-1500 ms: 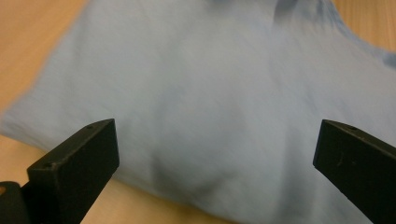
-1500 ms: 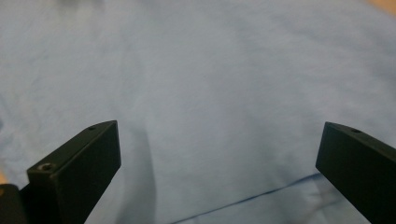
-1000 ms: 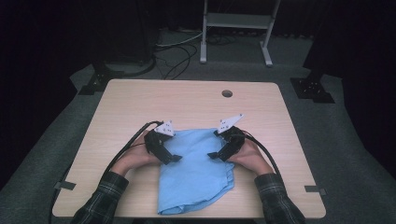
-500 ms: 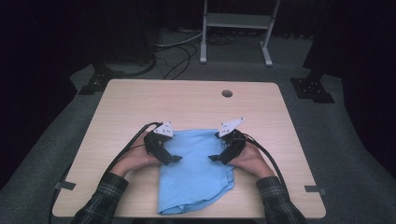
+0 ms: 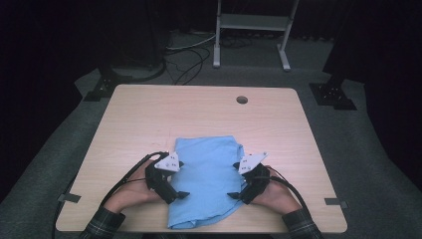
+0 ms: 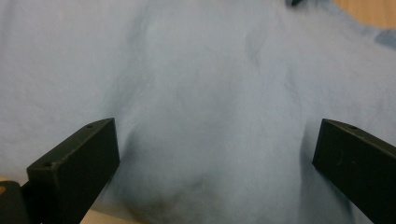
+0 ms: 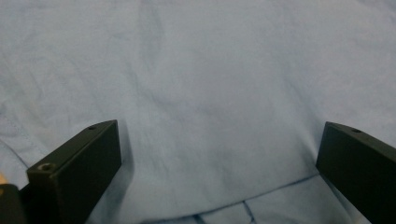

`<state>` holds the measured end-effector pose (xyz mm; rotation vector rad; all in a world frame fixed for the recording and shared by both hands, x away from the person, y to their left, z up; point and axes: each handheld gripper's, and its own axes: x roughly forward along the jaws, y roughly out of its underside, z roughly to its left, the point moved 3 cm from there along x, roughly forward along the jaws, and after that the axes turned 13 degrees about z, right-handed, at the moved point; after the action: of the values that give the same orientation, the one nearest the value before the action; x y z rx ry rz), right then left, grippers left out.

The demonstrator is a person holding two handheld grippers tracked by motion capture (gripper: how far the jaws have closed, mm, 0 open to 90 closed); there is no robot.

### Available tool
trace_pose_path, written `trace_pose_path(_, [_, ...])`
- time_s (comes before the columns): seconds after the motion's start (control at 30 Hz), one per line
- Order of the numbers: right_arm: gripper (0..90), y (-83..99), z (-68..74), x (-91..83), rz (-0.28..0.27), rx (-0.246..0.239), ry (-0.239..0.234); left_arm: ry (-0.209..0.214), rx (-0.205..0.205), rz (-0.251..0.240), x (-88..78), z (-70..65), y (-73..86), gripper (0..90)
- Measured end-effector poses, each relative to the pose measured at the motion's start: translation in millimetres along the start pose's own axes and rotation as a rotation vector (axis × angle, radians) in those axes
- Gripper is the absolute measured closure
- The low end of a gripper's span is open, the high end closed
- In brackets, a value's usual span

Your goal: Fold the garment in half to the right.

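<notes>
Both tongs gape wide, the left tongs (image 5: 180, 194) and right tongs (image 5: 233, 195) facing inward across the blue cloth (image 5: 206, 174), which lies between them on the worktop's (image 5: 149, 119) near half, long axis running away from the person.

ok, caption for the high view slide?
Both claws, left and right, open at the sides of a folded blue cloth on a wooden table.

The blue cloth (image 5: 206, 181) runs past the table's (image 5: 149, 114) near edge (its hem unseen).
</notes>
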<state>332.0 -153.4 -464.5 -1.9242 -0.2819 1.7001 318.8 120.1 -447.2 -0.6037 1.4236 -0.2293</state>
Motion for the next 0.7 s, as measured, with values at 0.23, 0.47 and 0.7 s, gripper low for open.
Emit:
trace_pose_path(0.23, [0.0, 3.5, -1.6, 0.5, -0.003, 0.029, -0.022, 0.0, -0.008, -0.004, 4.4, -0.2, 3.4, 0.0])
trace_pose_path(0.47, [0.0, 4.5, -1.5, 0.6, -0.013, 0.032, -0.02, 0.007, -0.01, -0.011, 4.7, 0.4, 3.8, 0.0])
trace_pose_path(0.7, [0.0, 4.0, -1.1, 0.0, -0.02, 0.044, -0.017, 0.011, -0.025, -0.048, -0.5, 1.4, 1.2, 0.0])
